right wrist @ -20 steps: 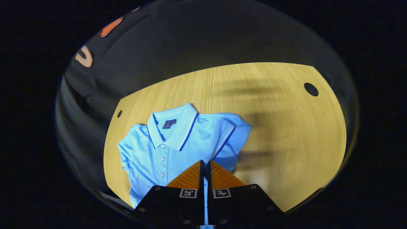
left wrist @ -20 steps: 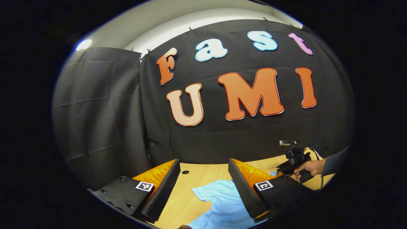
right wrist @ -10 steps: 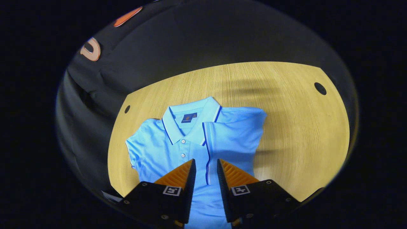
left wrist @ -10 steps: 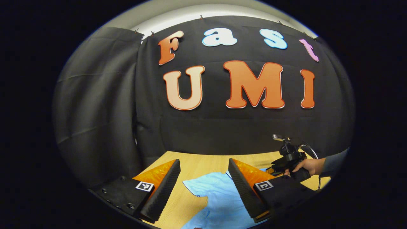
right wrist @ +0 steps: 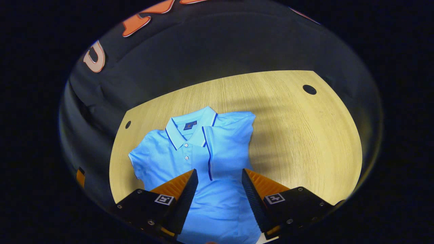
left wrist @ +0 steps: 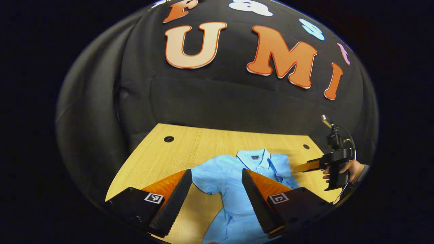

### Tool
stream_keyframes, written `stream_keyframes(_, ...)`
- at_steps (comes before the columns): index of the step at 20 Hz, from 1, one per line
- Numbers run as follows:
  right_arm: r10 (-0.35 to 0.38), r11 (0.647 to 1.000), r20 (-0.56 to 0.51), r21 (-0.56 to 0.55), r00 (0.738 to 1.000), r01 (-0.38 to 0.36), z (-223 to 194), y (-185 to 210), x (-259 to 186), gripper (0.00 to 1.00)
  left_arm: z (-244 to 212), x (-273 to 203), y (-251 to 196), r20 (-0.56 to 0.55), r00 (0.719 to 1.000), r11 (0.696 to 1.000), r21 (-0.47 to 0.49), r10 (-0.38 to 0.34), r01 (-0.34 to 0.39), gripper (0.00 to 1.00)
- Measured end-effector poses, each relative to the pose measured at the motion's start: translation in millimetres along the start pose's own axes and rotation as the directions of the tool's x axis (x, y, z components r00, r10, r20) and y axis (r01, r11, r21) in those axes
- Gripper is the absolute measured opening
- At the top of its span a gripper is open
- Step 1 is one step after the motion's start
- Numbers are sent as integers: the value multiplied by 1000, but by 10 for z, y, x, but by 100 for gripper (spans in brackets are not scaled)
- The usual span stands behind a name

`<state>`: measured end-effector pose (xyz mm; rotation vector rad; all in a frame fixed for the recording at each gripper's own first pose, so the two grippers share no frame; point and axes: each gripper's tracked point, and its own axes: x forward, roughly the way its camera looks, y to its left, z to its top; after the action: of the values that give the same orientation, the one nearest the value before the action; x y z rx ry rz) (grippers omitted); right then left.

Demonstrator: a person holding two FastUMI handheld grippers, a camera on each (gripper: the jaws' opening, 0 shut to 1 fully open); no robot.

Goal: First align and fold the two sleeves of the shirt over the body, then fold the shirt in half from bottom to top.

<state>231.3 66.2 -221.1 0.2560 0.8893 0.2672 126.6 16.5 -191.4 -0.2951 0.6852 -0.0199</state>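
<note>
The blue shirt lies flat on the tabletop, its right sleeve folded over, its left sleeve at 9 o'clock unfolded. A careless pinch there could drag the body askew. Left gripper and right gripper hover above, jaws spread, holding nothing.

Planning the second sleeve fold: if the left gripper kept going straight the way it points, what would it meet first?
Probably the light blue polo shirt lying on the wooden table, near its unfolded sleeve; depth is unclear. The left gripper is open.
</note>
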Motion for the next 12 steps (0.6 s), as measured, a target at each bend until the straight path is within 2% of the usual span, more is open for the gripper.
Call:
stream_keyframes(4,-19,1000,66,12,998,19,-166,-89,-238,88,-288,475,103,-164,985,998,-39,-53,47,97)
stream_keyframes(7,-63,998,114,27,991,61,-346,-215,-382,93,-577,879,298,-264,963,997,-78,-45,25,96)
stream_keyframes(8,-80,996,132,45,988,75,-394,-264,-443,93,-650,1010,347,-298,954,995,-96,-47,19,99)
stream_keyframes(9,-91,995,144,64,985,82,-442,-309,-497,93,-722,1122,373,-332,942,993,-120,-56,16,97)
stream_keyframes(12,-112,990,166,106,980,95,-572,-411,-607,93,-969,1373,389,-441,893,980,-199,-88,-1,99)
